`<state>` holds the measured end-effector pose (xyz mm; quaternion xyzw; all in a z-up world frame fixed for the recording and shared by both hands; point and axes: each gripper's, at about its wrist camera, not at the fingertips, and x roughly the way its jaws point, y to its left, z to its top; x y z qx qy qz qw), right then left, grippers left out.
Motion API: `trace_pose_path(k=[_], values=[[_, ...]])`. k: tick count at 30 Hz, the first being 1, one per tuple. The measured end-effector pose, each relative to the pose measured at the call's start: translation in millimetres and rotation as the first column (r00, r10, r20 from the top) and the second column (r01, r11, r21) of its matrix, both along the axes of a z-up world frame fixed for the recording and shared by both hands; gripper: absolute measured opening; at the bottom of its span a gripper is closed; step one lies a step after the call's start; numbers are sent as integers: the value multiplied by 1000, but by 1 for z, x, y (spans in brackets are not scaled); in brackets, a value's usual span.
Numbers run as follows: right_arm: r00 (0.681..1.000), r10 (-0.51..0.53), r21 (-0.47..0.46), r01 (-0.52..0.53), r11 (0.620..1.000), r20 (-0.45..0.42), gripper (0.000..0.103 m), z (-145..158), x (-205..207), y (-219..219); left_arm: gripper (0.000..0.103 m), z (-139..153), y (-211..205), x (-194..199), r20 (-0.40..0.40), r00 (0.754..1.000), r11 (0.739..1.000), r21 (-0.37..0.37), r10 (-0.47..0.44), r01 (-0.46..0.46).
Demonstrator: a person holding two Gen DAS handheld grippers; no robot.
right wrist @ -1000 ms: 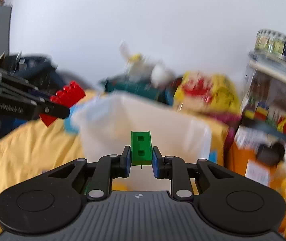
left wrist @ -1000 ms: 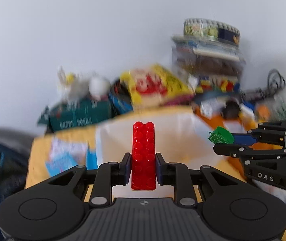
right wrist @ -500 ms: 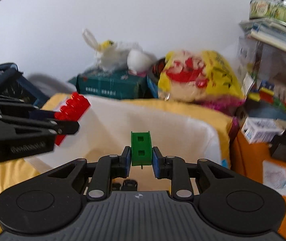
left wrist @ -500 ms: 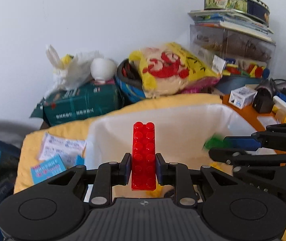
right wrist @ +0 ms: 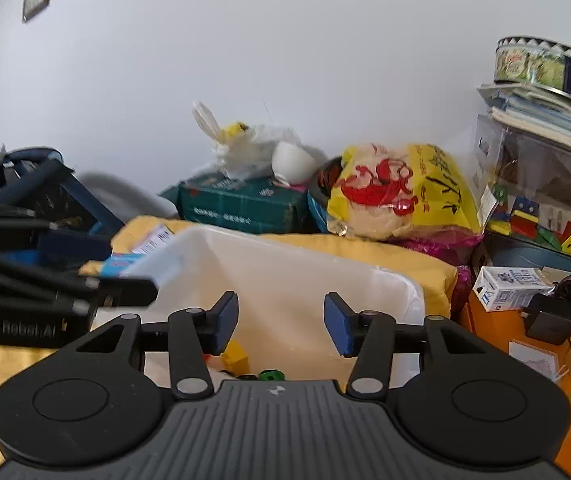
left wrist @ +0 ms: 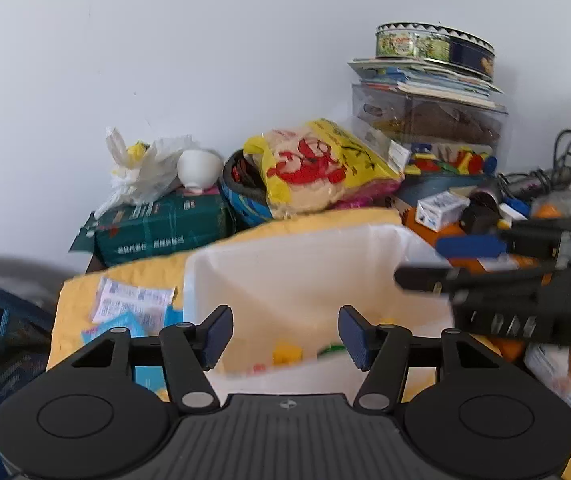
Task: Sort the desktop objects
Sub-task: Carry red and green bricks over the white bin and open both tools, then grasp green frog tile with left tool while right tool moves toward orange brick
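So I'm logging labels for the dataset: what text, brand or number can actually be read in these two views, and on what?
"GenRobot.AI", blurred but legible, on the side of the left gripper body, seen in the right wrist view.
Green box: white rows of characters, too blurred to read.
Yellow bag: red and black print, not legible.
Small white carton: print too small.
Leaflets on the yellow cloth: unreadable.
Round tin: pictures only, no legible words.

We see right gripper (right wrist: 281,322) spread wide, empty, over white bin (right wrist: 365,280); yellow block (right wrist: 235,356), green piece (right wrist: 271,375) inside. Left gripper (right wrist: 125,280) at left, blurred.
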<state>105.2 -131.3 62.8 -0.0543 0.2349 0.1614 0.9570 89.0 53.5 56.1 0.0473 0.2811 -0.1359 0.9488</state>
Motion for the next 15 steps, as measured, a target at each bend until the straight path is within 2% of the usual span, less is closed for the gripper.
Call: trace_pose_path(k=[3,7,10,15], values=[[1000,23,14,-24,1000,12,55,3,-19,-8,66,-9,6,-22,-30,1000,1000,-1,5,-5],[999,53,-37,-53,998,-6,56,-11,-45,-16,66,-37,13,-54,-116,993,1000,11,8,-7],[995,58,-43,-62,997,-79,56,-32,-60,-23,66,-63,19,-77,-198,980,1000,12,22,-20],[973,35,-32,-43,999,-228,57,-75,-81,-30,65,-106,12,-109,-341,939,999,-32,-36,27]])
